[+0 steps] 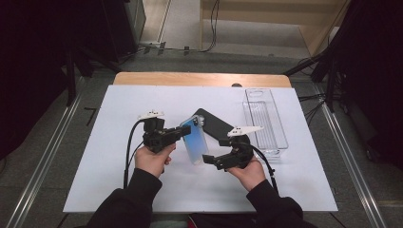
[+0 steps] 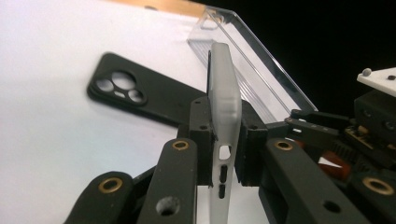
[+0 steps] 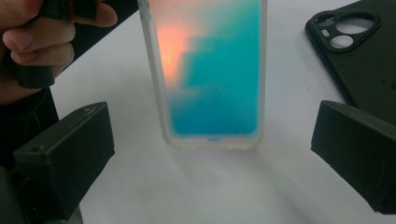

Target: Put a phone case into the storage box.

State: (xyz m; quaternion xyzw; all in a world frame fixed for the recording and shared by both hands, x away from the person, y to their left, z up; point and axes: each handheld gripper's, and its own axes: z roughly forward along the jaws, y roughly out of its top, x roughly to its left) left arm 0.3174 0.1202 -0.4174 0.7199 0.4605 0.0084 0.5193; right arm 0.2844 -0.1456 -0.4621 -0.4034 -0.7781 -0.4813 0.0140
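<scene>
White board over grey floor: left gripper jaws clamp phone case, right gripper jaws apart.

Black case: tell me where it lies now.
In the high view the black case lies flat on the white mat, mid-table, just behind the blue case and left of the clear tray.

From above, my white rectangular table sheet glows evenly bright against dark, murky surroundings, while up close my translucent blue-and-orange phone case is softly blurred, casting a faint shadow below, and my black right gripper looks out of focus.
</scene>
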